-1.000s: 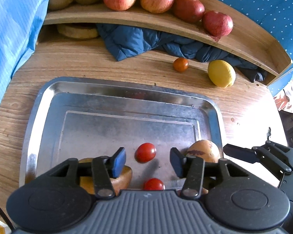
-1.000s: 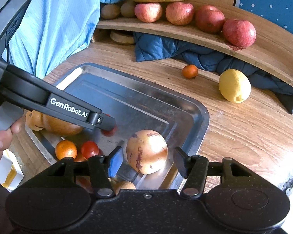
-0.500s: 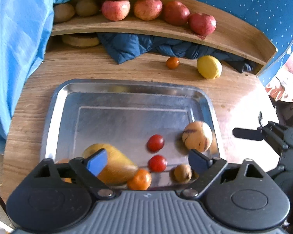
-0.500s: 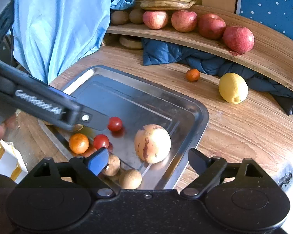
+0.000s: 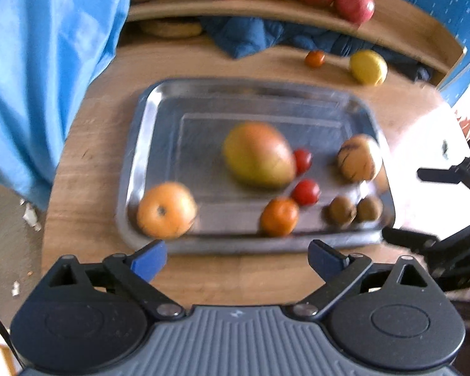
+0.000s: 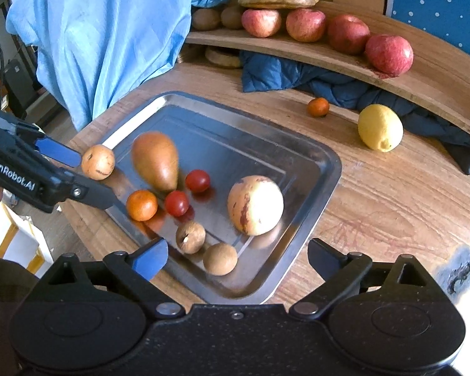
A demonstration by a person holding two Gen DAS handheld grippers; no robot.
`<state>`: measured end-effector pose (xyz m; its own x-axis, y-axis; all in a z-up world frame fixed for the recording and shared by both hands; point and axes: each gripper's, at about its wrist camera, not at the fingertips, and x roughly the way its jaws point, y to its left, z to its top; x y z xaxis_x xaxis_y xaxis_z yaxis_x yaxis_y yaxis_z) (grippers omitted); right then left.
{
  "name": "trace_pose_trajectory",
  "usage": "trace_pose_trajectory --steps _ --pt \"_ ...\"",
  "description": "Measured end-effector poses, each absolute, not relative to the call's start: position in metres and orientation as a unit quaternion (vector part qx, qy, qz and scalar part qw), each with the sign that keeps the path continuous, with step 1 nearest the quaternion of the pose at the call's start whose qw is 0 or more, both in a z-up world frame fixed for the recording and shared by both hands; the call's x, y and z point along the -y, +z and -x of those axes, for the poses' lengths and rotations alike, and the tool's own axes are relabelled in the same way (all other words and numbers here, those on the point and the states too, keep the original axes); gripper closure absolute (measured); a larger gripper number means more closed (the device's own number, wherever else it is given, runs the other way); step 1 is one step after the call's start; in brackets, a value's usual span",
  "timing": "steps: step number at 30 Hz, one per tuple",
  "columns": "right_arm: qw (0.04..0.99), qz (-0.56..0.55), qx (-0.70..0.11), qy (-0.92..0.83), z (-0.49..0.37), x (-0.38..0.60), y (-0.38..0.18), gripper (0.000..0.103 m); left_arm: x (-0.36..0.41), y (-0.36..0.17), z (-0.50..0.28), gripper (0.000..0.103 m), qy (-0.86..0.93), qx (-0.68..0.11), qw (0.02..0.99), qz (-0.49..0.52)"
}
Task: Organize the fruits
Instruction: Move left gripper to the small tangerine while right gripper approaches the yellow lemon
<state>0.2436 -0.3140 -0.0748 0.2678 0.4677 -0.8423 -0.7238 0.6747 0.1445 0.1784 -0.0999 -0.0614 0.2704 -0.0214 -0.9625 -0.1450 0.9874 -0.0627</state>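
We hold the left gripper [image 5: 236, 255] and the right gripper [image 6: 237, 255] with fingers spread wide, both empty, just short of the tray [image 6: 326, 169]. On it lie a mango [image 6: 155, 159], two cherry tomatoes [image 6: 197, 180] and other fruit; a lemon [image 6: 379, 127] sits well apart on the table [image 6: 391, 194]. We judge the mango heavy, smooth and apt to roll, best taken across its middle; the tomatoes bruise easily.

The whole left-wrist view is motion-blurred. There the apples [image 5: 354, 7] are cut by the top edge. In the right-wrist view the left tongs [image 6: 78, 175] hide the tray's [image 6: 326, 169] near-left rim.
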Motion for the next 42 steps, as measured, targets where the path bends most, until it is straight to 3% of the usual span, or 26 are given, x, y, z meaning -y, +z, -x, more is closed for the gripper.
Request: trace_pose_trajectory --steps 18,42 --pt "0.76 0.155 -0.515 0.364 -0.24 0.315 -0.084 0.001 0.09 -0.074 -0.181 0.001 0.084 -0.652 0.753 -0.001" --pt "0.799 0.125 -0.502 0.307 -0.286 0.315 -0.077 0.001 0.093 -0.058 -0.268 0.001 0.039 -0.61 0.791 -0.034"
